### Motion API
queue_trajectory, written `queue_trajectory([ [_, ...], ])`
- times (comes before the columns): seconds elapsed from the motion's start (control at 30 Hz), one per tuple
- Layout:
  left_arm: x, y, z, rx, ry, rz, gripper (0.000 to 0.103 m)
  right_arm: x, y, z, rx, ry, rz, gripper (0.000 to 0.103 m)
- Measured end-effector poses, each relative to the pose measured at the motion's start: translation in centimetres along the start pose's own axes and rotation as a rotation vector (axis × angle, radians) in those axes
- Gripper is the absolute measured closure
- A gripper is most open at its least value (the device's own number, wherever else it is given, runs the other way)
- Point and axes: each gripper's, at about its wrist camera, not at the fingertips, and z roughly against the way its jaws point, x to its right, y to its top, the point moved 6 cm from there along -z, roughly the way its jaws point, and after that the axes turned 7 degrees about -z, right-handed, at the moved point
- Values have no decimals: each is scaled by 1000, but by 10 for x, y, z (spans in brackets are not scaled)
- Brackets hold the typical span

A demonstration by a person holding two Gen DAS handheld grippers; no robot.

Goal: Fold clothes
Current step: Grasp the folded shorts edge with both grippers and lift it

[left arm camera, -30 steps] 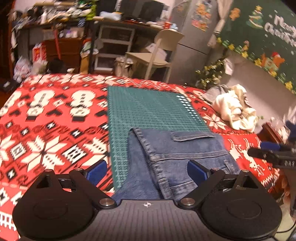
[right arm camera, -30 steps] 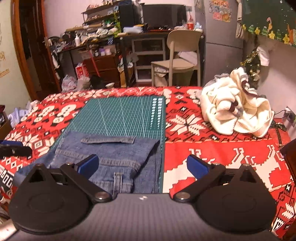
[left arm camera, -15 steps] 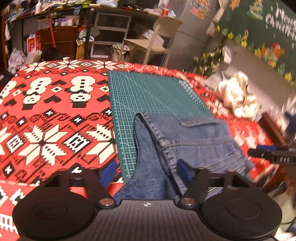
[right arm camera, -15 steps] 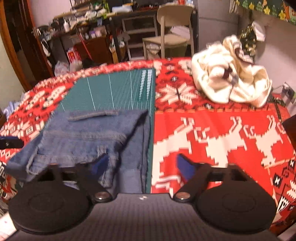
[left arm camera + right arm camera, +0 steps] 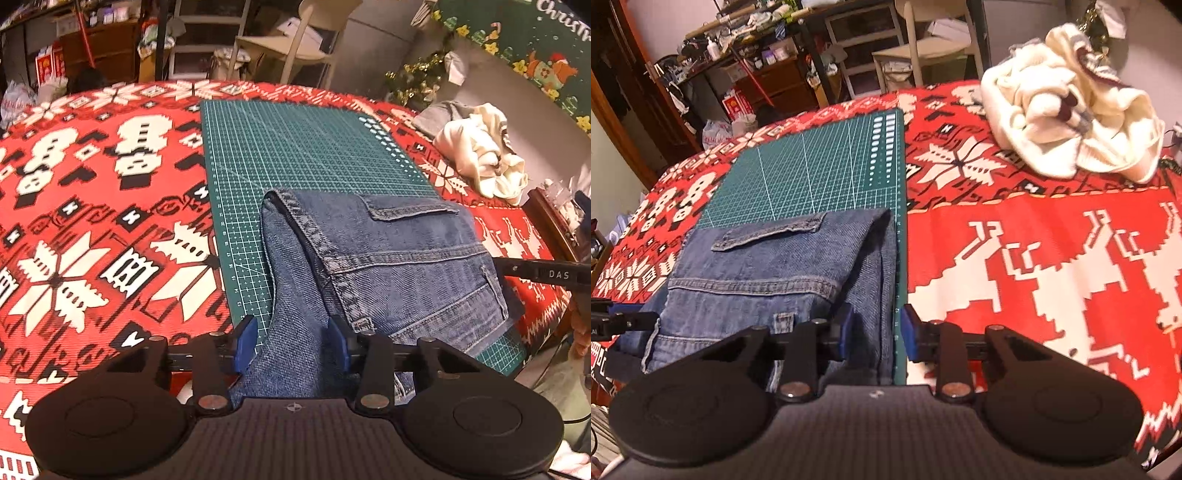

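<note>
- Closing on the near edge of the jeans (image 5: 388, 251), the left hand-held gripper (image 5: 291, 341) has a strip of denim between its blue pads, with a little gap still showing on the outer side; I would not call it a firm pinch yet.
- The right hand-held gripper (image 5: 875, 332) is closing too, straddling the jeans' right edge. Its inner pad is against the denim, while the outer pad sits over the green mat (image 5: 820, 177) beside the cloth.
- Both tools point steeply down at the near end of the garment, side by side and roughly level with each other.
- The risk, as I judge it: the right one may catch the mat's edge along with the denim, or nip only the top layer, so the fold comes up lopsided or drags the mat.
- The left one holds a narrow strip near a seam; heavy denim could slip out once lifted.
- The jeans lie already folded on the near half of the mat, pocket flap up, near end hanging towards the counter (image 5: 92, 221) edge.
- Farther off, a cream heap of clothes (image 5: 1071, 110) waits well apart, on the right of the red patterned cloth.
</note>
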Motion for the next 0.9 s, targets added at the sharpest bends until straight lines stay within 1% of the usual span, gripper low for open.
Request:
queue_trajectory([
  [0.07, -1, 2, -3, -7, -10, 10, 62, 0, 2, -6, -18, 22, -16, 74],
  [0.17, 1, 6, -7, -19, -33, 10, 72, -2, 4, -11, -27, 30, -2, 76],
  [0.23, 3, 9, -9, -25, -39, 3, 73, -3, 4, -12, -34, 32, 3, 77],
  [0.27, 3, 10, -10, -31, -41, 1, 79, -3, 4, -12, -38, 39, -3, 79],
  [0.3, 4, 10, -11, -39, -40, 2, 87, -2, 4, -12, -44, 48, -11, 82],
  [0.33, 4, 10, -11, -44, -38, 1, 88, -2, 3, -11, -49, 54, -18, 85],
  [0.4, 5, 11, -8, -43, -40, 1, 89, -2, 3, -9, -55, 61, -28, 88],
  [0.53, 1, 12, -6, -40, -68, 33, 89, 4, 3, -9, -62, 75, -68, 86],
  [0.63, 0, 12, -11, -55, -83, 41, 83, 8, 7, -12, -61, 88, -107, 84],
  [0.7, 4, 12, -13, -54, -84, 18, 80, 5, 7, -14, -56, 79, -78, 83],
  [0.73, 6, 13, -13, -55, -81, 5, 80, 2, 7, -15, -54, 73, -59, 84],
  [0.77, 6, 13, -13, -58, -70, 0, 82, 0, 6, -15, -54, 63, -34, 86],
  [0.8, 7, 13, -14, -62, -57, -3, 95, -3, 6, -16, -54, 54, -12, 89],
  [0.9, 5, 12, -11, -57, -37, 27, 96, -7, 6, -12, -39, 32, 12, 101],
])
